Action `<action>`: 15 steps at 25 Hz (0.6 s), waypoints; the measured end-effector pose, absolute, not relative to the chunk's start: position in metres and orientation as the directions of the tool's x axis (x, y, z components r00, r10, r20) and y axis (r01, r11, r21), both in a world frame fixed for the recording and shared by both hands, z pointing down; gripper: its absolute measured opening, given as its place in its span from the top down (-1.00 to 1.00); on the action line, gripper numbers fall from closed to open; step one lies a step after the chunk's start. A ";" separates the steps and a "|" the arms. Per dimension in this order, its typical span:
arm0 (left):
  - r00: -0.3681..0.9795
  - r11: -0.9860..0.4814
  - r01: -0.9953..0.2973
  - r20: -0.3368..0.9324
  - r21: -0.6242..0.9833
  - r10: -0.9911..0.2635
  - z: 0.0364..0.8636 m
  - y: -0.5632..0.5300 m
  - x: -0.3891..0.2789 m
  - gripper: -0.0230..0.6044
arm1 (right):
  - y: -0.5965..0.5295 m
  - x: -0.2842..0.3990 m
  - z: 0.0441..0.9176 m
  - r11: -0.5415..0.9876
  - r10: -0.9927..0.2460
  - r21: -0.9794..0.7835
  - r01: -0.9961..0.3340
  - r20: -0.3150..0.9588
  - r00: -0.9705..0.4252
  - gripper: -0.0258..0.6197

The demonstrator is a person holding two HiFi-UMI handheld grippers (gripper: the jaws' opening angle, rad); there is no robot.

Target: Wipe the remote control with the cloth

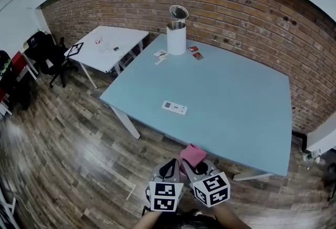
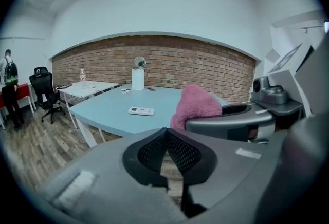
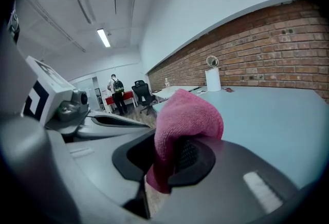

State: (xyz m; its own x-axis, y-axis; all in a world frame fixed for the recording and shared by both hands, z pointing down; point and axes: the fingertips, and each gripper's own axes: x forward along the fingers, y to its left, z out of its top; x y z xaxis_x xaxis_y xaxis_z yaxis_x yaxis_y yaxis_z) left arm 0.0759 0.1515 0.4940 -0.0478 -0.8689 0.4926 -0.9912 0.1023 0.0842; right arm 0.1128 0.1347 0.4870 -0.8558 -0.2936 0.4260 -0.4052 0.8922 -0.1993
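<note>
Showing two hand-held tools side by side at the lower edge of the head view, each carrying one marker cube. The left tool (image 1: 169, 168) has its two jaws closed together, and its own view shows nothing between them. The right tool (image 1: 195, 168) has its two jaws clamped on one pink cloth (image 1: 192, 154), which bunches up above the jaw tips and hangs a little below them. The cloth sits close to the near edge of the blue tabletop (image 1: 236, 102).

One white remote control (image 1: 174, 107) lies flat on the near-left part of that tabletop. It is well apart from the cloth, and neither tool touches it.

At the far edge stands one white cylinder (image 1: 176, 40) topped by one round ring-shaped item (image 1: 178, 12). Two red cards (image 1: 193, 49) lie just to its right and a few small pale items (image 1: 160, 55) just to its left.

A second, white tabletop (image 1: 118, 39) stands apart to the left, carrying several small things too small to name. One black office chair (image 1: 52, 57) stands beside it on the wooden floor (image 1: 63, 138).

A brick wall (image 1: 236, 12) runs behind both tabletops. One person (image 3: 117, 92) wearing a backpack stands in the background of both tool views.
</note>
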 end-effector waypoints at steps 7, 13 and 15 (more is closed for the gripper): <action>-0.003 0.051 -0.995 0.489 0.084 -0.872 0.491 0.135 0.025 0.94 | 0.117 0.065 0.482 0.878 -0.329 -0.184 -0.442 0.438 -0.836 0.73; 0.036 0.005 -0.997 0.495 0.081 -0.868 0.496 0.125 -0.007 0.94 | 0.103 0.039 0.482 0.853 -0.374 -0.182 -0.489 0.440 -0.816 0.73; 0.050 -0.016 -0.997 0.501 0.071 -0.864 0.499 0.121 -0.014 0.94 | 0.098 0.033 0.482 0.846 -0.388 -0.183 -0.501 0.435 -0.813 0.73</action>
State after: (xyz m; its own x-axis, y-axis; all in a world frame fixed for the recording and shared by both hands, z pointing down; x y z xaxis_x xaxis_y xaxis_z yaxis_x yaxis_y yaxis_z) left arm -0.0141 0.1206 0.4985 0.0500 -0.8639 0.5011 -0.9973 -0.0163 0.0714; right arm 0.0333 0.0976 0.4817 -0.8128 -0.3876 0.4348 -0.5011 0.8458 -0.1828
